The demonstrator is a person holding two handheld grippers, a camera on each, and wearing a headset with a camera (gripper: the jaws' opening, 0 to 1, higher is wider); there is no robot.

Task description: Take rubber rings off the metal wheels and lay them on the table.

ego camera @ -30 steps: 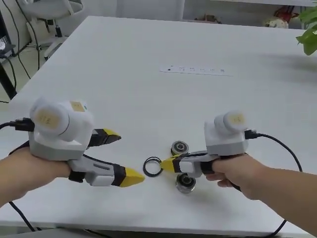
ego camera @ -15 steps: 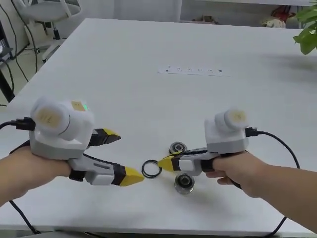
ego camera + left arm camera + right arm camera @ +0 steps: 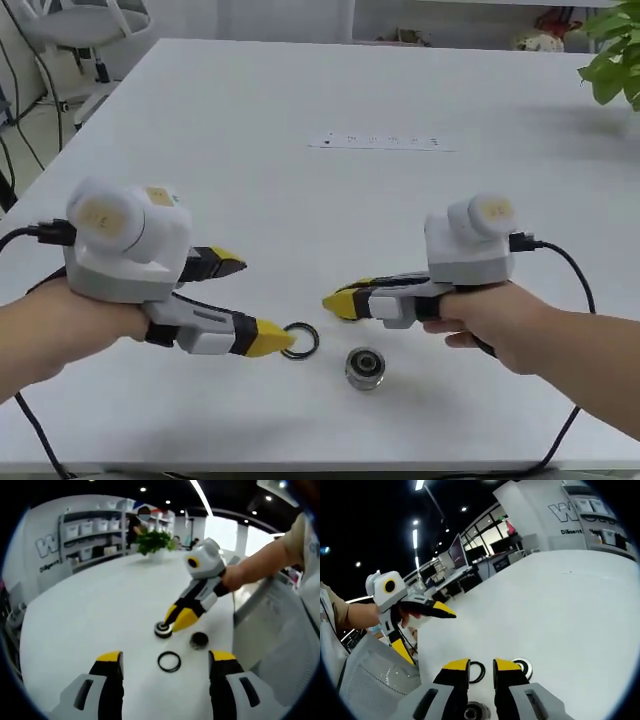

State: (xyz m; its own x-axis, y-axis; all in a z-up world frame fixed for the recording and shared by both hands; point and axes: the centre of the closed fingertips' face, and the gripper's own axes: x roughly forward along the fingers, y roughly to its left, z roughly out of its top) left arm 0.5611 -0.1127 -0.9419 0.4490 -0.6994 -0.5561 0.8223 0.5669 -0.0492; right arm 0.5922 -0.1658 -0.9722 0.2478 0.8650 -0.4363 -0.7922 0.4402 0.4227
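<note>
A thin black rubber ring (image 3: 301, 340) lies flat and free on the white worktop (image 3: 300, 150), a plain open loop with the surface showing through its middle. The left hand-held gripper (image 3: 248, 303) is spread wide with nothing in it, and in the head view its lower yellow tip sits just at the ring's 9 o'clock edge. A metal wheel (image 3: 365, 367), silver-rimmed with a dark centre, stands at the ring's 4 o'clock. In the left gripper view a second wheel (image 3: 162, 629) sits at the ring's 11 o'clock, under the tips of the right hand-held gripper (image 3: 335, 301), whose jaws are drawn almost together and grip nothing.
</note>
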